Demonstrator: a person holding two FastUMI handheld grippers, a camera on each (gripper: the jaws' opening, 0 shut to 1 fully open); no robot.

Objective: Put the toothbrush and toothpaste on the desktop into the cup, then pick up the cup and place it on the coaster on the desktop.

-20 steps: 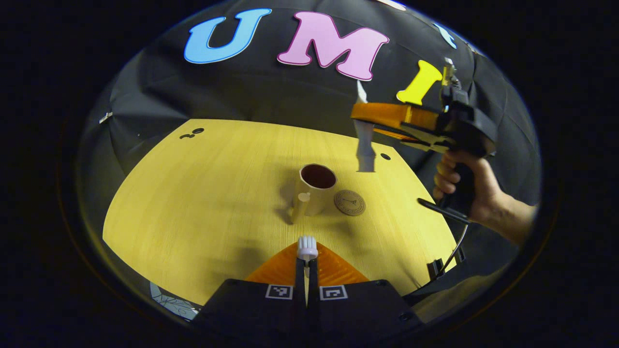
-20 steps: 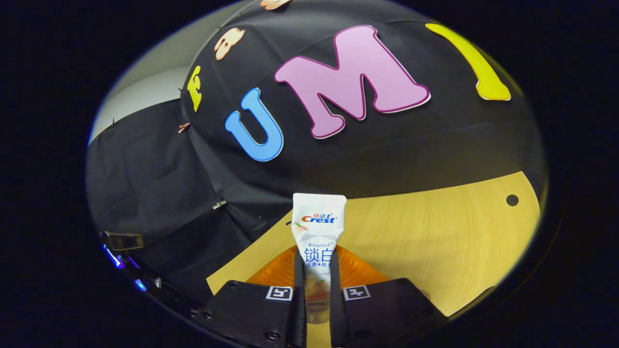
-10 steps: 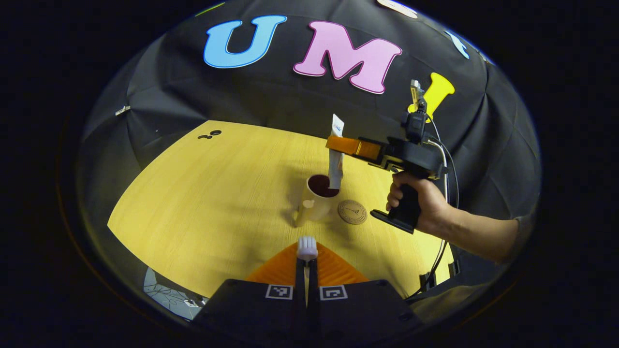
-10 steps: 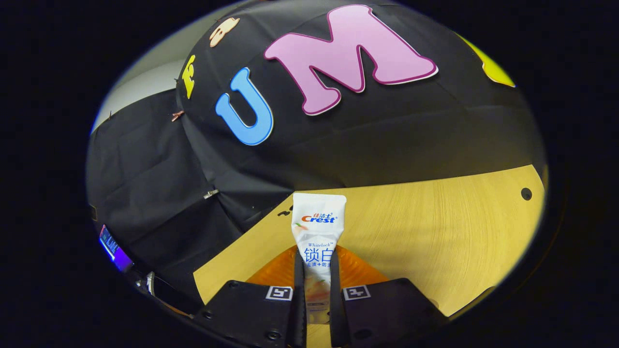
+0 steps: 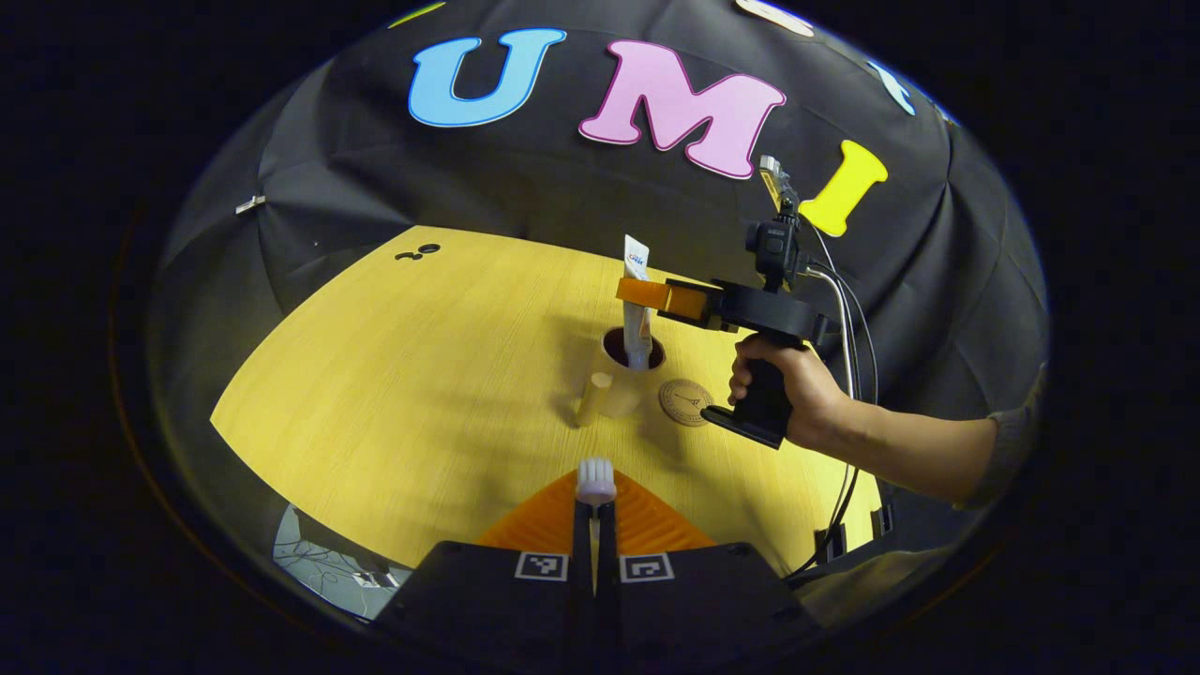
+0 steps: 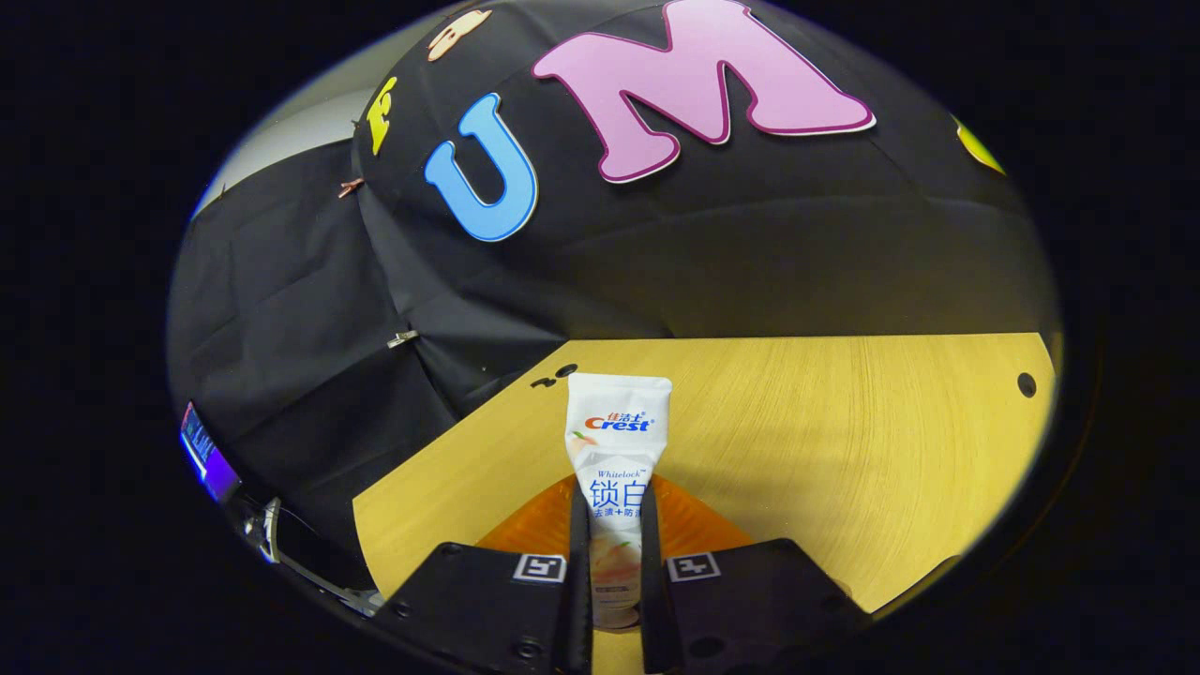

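Note:
The beige cup (image 5: 621,386) stands mid-table with its handle (image 5: 593,398) toward me and the round brown coaster (image 5: 685,401) just to its right. Above the cup, my right gripper (image 5: 639,292) is shut on the white toothpaste tube (image 5: 637,309), which hangs upright with its lower end inside the cup's mouth. In the right gripper view the tube (image 6: 616,450) stands between the fingers of that gripper (image 6: 615,562). Nearer the front edge, my left gripper (image 5: 594,514) is shut on the toothbrush, whose white bristle head (image 5: 595,479) sticks up above the fingertips.
The yellow wooden table (image 5: 394,375) has small holes at its far left (image 5: 417,251) and far right (image 6: 1026,384). A hand and forearm (image 5: 844,422) hold the right gripper; its cables (image 5: 848,506) hang over the table's right edge. Black cloth walls close the back.
The right gripper came down and leftward with the toothpaste, from beside the cup to over it, and the tube's lower end went into the cup. The left gripper kept the toothbrush, nearly still.

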